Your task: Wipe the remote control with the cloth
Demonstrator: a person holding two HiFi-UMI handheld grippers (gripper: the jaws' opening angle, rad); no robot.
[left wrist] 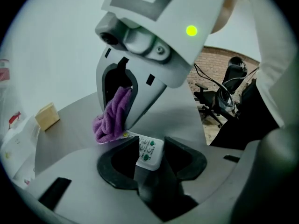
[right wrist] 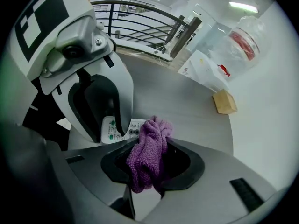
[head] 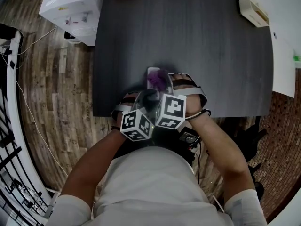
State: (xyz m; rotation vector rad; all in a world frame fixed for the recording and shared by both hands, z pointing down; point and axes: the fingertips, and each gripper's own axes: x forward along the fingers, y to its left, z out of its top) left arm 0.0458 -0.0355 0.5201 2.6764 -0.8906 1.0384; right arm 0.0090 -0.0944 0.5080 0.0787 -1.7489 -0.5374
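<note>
Head view gives only the layout: both grippers are bunched over the near edge of the dark table [head: 211, 55], toward its near-left corner, and their marker cubes cover the jaws. The grip has to be read from the gripper views. In the left gripper view, the left gripper [left wrist: 152, 161] is clamped at a mid-width gap on the near end of the white remote control [left wrist: 149, 153]. The remote sticks out beyond the jaws, tilted, button face up. In the right gripper view, the right gripper [right wrist: 150, 164] is pinching a bunched purple cloth [right wrist: 148, 155], with a wad poking out past the jaws and a tail hanging below them. The left gripper view also shows the cloth's lower end touching the far end of the remote, which the head view blurs into a single purple-white blob. The remote is held above the table, just inside the near edge. Wood floor lies beyond the table's left and near edges. A wide stretch of dark tabletop runs away from the grippers to a wooden block [right wrist: 224, 101] at the far edge, well apart. A white device [head: 254, 11] sits at the far-right corner. Only the left gripper view shows the office chairs [left wrist: 212, 104] and only the right gripper view shows the railing [right wrist: 135, 15].
</note>
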